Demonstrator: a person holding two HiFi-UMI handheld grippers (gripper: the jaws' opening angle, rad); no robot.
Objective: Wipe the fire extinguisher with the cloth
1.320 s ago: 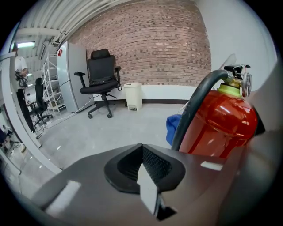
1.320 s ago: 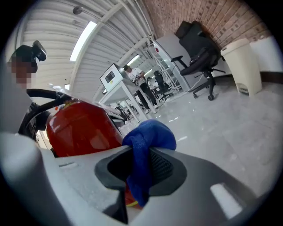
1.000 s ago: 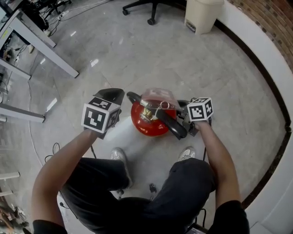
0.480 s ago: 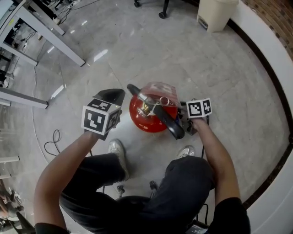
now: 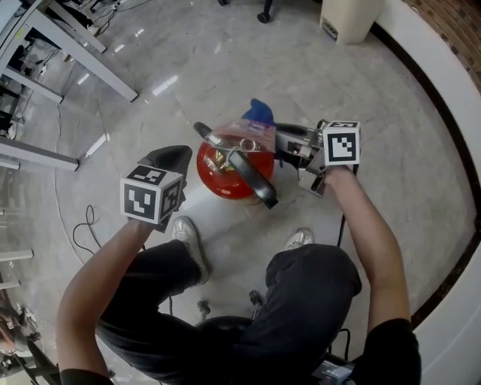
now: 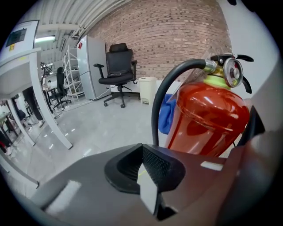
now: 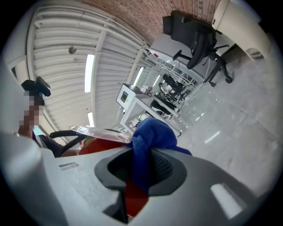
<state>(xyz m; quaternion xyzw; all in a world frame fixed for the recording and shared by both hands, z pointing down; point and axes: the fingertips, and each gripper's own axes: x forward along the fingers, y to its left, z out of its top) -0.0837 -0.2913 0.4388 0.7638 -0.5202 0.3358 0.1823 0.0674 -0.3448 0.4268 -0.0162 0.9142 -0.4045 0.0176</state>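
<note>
The red fire extinguisher [image 5: 222,171] stands on the floor between my knees, its black hose [image 5: 252,177] curving over the top. In the left gripper view the red fire extinguisher [image 6: 208,119] fills the right, with its gauge up top. My right gripper [image 5: 276,140] is level at the valve head, shut on a bunched blue cloth [image 5: 259,113]. The right gripper view shows the blue cloth [image 7: 149,137] pinched in my right gripper [image 7: 141,170], red body behind. My left gripper [image 5: 174,159] hangs left of the tank, shut and empty; my left gripper [image 6: 148,176] points past the tank.
A beige bin [image 5: 349,19] and a chair's wheeled base [image 5: 263,11] stand at the far side. Desk legs [image 5: 75,56] run along the upper left. A curved white wall base [image 5: 451,150] closes the right. The person's shoes [image 5: 184,233] sit just below the extinguisher.
My right gripper has risen from the extinguisher's right side to its top, and the blue cloth now shows beyond the valve. The left gripper has drifted slightly left.
</note>
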